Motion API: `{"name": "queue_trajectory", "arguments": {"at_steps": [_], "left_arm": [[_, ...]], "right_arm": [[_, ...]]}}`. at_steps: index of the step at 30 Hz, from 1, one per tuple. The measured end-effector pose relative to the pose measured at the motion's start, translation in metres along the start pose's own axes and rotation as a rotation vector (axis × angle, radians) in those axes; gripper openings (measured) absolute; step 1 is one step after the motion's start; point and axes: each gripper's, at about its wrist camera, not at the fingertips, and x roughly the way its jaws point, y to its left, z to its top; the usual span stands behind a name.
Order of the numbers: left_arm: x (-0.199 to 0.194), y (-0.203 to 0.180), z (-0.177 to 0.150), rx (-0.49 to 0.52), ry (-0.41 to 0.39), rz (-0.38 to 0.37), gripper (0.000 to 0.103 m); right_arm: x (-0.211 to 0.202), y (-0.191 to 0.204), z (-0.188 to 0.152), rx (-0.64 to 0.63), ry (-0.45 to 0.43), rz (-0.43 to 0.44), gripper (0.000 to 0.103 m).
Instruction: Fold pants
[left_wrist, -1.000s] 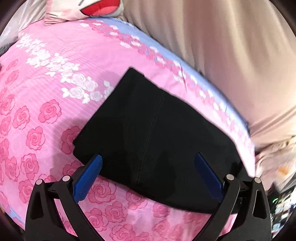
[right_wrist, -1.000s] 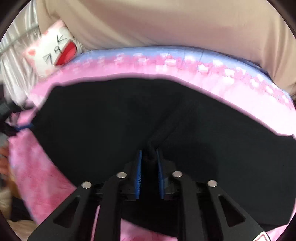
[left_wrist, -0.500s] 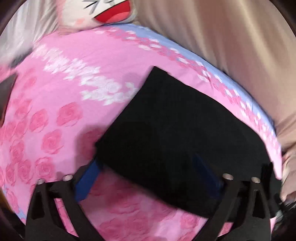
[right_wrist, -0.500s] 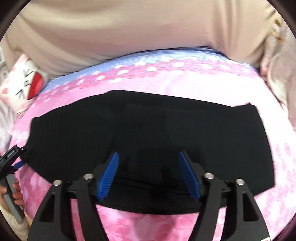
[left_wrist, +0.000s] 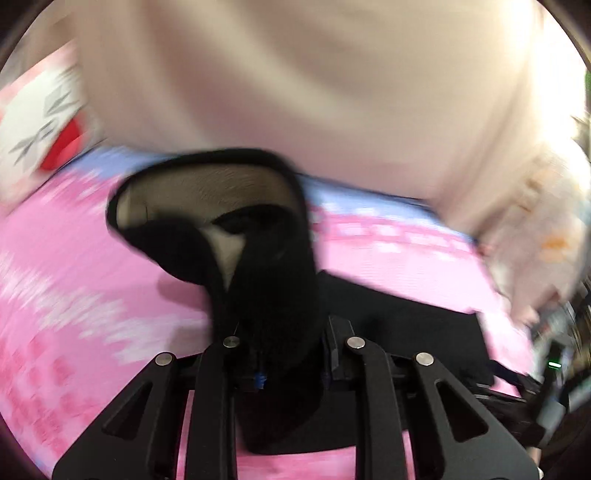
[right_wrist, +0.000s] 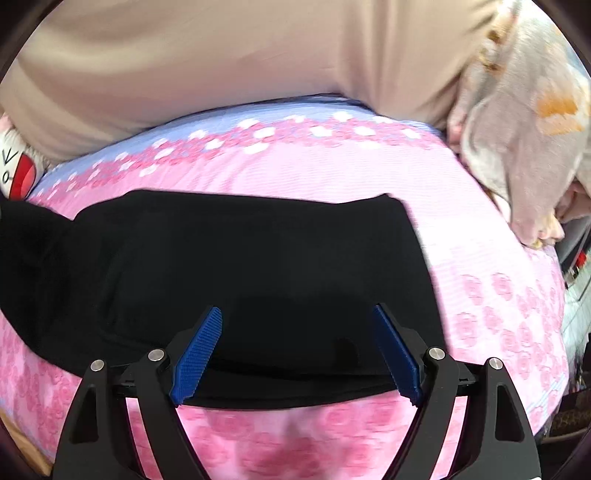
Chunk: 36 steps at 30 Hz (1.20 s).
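Observation:
The black pants (right_wrist: 258, 266) lie folded on the pink rose-print bed sheet (right_wrist: 498, 295). My left gripper (left_wrist: 291, 354) is shut on the left end of the pants (left_wrist: 269, 280) and holds it lifted, so the pale inner lining shows; the rest of the pants (left_wrist: 406, 317) lies flat to the right. This view is blurred by motion. My right gripper (right_wrist: 295, 350) is open and empty, with its blue pads (right_wrist: 197, 354) over the near edge of the pants. The lifted end rises at the left edge of the right wrist view.
A beige curtain or cover (right_wrist: 221, 62) hangs behind the bed. A cartoon-face pillow (left_wrist: 40, 122) lies at the back left. A pale printed blanket (right_wrist: 524, 122) is bunched at the right. The bed's near edge is just below my grippers.
My left gripper has shut on the left end of the pants and lifted it up. My right gripper let go one second back and has stayed open, shifting slightly right.

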Motion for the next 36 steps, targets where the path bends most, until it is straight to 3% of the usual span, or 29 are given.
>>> {"name": "queue_trajectory", "arguments": {"at_steps": [4,5,8,9,10,11,12,13,16,19,22,25,27,28,31,32,34,36], "left_arm": [[0.026,-0.099,-0.009,0.154,0.042,-0.177,0.021],[0.04,-0.119,-0.017,0.187,0.068,-0.206,0.026],[0.098,-0.175,-0.061,0.297,0.229,-0.23,0.048],[0.116,-0.186,-0.08,0.291,0.319,-0.214,0.048],[0.119,-0.189,-0.092,0.268,0.358,-0.249,0.049],[0.117,-0.189,-0.098,0.253,0.354,-0.248,0.06],[0.11,-0.19,-0.099,0.249,0.329,-0.25,0.08],[0.102,-0.187,-0.098,0.247,0.303,-0.261,0.087],[0.066,-0.166,-0.081,0.239,0.193,-0.247,0.093],[0.041,-0.132,-0.058,0.19,0.087,-0.168,0.097],[0.036,-0.088,-0.045,0.103,0.061,-0.055,0.098],[0.045,-0.045,-0.04,-0.002,0.11,0.038,0.098],[0.053,-0.022,-0.041,-0.076,0.15,0.051,0.098],[0.055,-0.014,-0.042,-0.105,0.162,0.055,0.098],[0.056,0.001,-0.045,-0.137,0.178,0.058,0.098],[0.056,0.003,-0.045,-0.132,0.175,0.062,0.098],[0.056,0.003,-0.045,-0.113,0.173,0.065,0.098],[0.058,-0.001,-0.045,-0.088,0.17,0.06,0.098]], "right_arm": [[-0.007,-0.054,-0.006,0.109,-0.023,-0.062,0.081],[-0.007,-0.073,-0.009,0.155,-0.021,-0.075,0.081],[-0.006,-0.12,-0.021,0.265,-0.006,-0.091,0.081],[-0.007,-0.132,-0.026,0.294,-0.006,-0.084,0.081],[-0.009,-0.14,-0.029,0.31,-0.009,-0.072,0.081],[-0.012,-0.148,-0.032,0.328,-0.017,-0.05,0.081],[-0.015,-0.154,-0.035,0.342,-0.027,-0.018,0.081],[-0.017,-0.157,-0.036,0.355,-0.039,0.025,0.081],[-0.018,-0.151,-0.029,0.35,-0.052,0.194,0.082],[-0.003,-0.121,-0.01,0.277,-0.032,0.368,0.086],[0.027,-0.092,0.003,0.213,0.043,0.415,0.086],[0.054,-0.071,0.009,0.203,0.074,0.425,0.089],[0.046,-0.056,0.014,0.144,0.026,0.45,0.064],[0.043,-0.047,0.018,0.115,0.045,0.513,0.026],[0.037,-0.034,0.026,0.055,0.05,0.454,0.034],[0.039,-0.032,0.027,0.055,0.066,0.425,0.053],[0.041,-0.041,0.025,0.107,0.077,0.373,0.082],[0.045,-0.052,0.022,0.16,0.085,0.408,0.082]]}}
